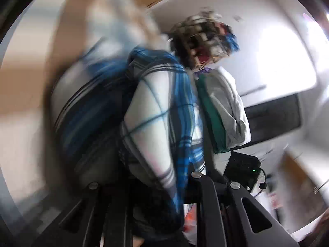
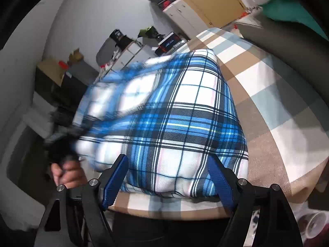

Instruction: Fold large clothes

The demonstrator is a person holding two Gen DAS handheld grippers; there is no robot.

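While carrying one part of the cloth over and leaving the rest flat: pinching a bunched stretch of the plaid garment (image 1: 156,111) in the left claw (image 1: 164,177), narrowed right down on the fabric and apparently lifted off the surface so the fold can swing across. From the right wrist, mostly spread on a checked cover (image 2: 267,103), bed or worktop impossible to tell, with the near edge right at the front. Keeping the right claw (image 2: 167,177) wide, blue pads (image 2: 115,177) either side of that near edge without pressing, probably poised to pin or take it. At the left, a hand (image 2: 67,173) pulling the blurred corner. Farther off, stacked folded clothes (image 1: 222,111) beside a wicker basket (image 1: 201,41), likely parked there to keep the folding space free.
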